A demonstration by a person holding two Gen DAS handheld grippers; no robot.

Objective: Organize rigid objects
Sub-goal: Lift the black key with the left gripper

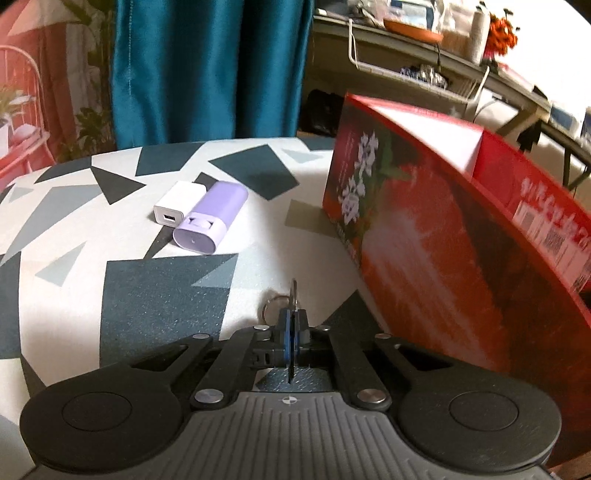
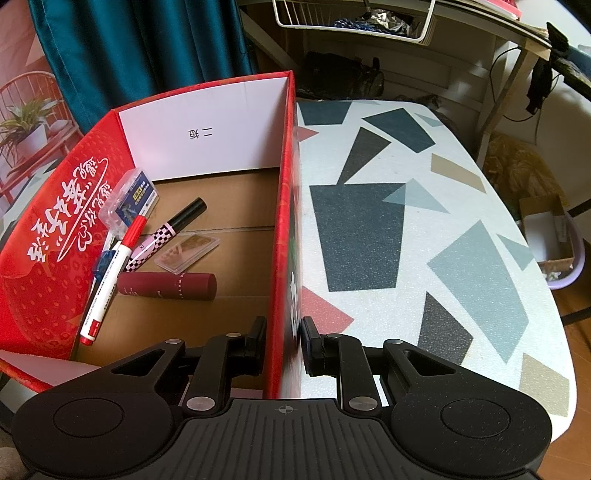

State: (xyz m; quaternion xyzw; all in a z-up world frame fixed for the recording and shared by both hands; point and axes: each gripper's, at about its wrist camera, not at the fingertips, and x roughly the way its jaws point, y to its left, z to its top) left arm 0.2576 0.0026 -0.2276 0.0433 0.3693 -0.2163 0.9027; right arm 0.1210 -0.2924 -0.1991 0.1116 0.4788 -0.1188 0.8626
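My left gripper (image 1: 294,321) is shut on a key (image 1: 294,295) with a metal ring (image 1: 271,308), held just above the patterned table (image 1: 166,295). Farther off on the table lie a white charger (image 1: 180,202) and a purple case (image 1: 211,217), side by side and touching. The red cardboard box (image 1: 424,236) stands to the right of them. My right gripper (image 2: 283,341) is shut on the box's right wall (image 2: 286,221), one finger inside and one outside. Inside the box lie a red-capped marker (image 2: 114,273), a checkered pen (image 2: 166,232), a maroon tube (image 2: 168,286), a clear flat case (image 2: 188,249) and a small plastic box (image 2: 131,201).
A teal curtain (image 1: 207,66) hangs behind the table. A cluttered desk with a wire basket (image 2: 354,16) stands at the back. Bare patterned tabletop (image 2: 424,240) stretches to the right of the box. A lilac bin (image 2: 554,243) sits on the floor beyond the table's right edge.
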